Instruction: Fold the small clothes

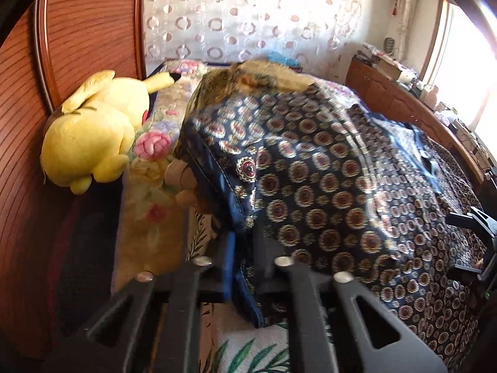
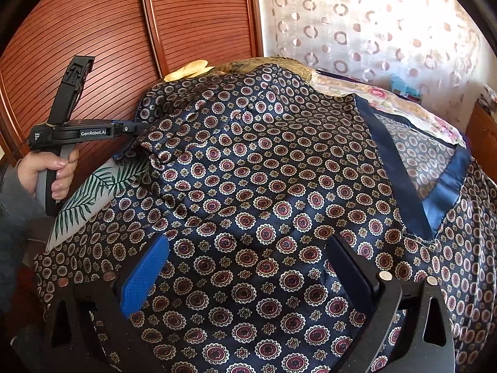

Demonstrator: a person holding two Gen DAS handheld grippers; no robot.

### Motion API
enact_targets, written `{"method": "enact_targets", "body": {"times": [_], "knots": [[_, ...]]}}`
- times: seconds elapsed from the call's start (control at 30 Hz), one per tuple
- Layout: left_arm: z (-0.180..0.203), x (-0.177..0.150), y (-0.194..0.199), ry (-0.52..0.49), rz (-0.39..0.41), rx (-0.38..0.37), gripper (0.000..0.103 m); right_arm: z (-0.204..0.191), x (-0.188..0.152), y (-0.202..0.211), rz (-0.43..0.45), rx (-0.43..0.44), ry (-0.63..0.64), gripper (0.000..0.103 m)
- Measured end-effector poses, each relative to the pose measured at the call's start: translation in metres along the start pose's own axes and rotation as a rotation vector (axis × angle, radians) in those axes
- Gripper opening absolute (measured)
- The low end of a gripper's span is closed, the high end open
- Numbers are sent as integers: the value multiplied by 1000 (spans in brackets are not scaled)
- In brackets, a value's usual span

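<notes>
Reddish slatted wooden wardrobe doors are standing along the bed's left edge. A sheer curtain with ring patterns is hanging behind the bed's far edge. Sunlight is pouring through a window at the right, washing out the cluttered wooden headboard ledge below it.

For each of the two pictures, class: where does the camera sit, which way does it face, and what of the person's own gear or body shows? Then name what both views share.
Left wrist: sits on the left gripper, looking down along its fingers, shut on the patterned garment's navy edge; a yellow plush toy lies left.
Right wrist: sits on the right gripper, jaws open over the garment; the person's hand holding the left gripper shows at left.
Shared: the garment, the wooden slatted doors, the circle-patterned curtain.
</notes>
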State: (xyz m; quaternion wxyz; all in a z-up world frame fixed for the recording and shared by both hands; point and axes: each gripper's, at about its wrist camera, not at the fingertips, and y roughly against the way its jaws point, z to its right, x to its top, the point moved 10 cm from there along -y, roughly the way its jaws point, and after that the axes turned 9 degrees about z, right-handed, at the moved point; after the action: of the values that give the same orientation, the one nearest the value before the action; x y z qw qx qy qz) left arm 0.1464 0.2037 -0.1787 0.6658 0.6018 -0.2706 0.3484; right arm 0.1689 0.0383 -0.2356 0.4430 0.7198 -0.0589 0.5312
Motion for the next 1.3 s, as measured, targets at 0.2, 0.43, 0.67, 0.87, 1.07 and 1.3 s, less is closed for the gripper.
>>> {"method": "enact_targets", "body": {"times": [0.2, 0.43, 0.67, 0.87, 1.07, 1.3], "knots": [[28, 23, 28, -103, 75, 5, 5, 8, 0, 14, 14, -13, -8, 93], [95, 74, 57, -173, 174, -113, 5, 23, 0, 31, 36, -40, -35, 76], [161, 96, 53, -263, 185, -184, 5, 43, -2, 53, 70, -75, -81, 75], [180, 89, 51, -269, 176, -204, 23, 56, -8, 63, 77, -97, -114, 75], [176, 83, 64, -259, 197, -202, 50, 64, -4, 67, 75, -106, -127, 75], [140, 73, 70, -197, 219, -151, 79, 57, 19, 55, 93, -85, -68, 71]]}}
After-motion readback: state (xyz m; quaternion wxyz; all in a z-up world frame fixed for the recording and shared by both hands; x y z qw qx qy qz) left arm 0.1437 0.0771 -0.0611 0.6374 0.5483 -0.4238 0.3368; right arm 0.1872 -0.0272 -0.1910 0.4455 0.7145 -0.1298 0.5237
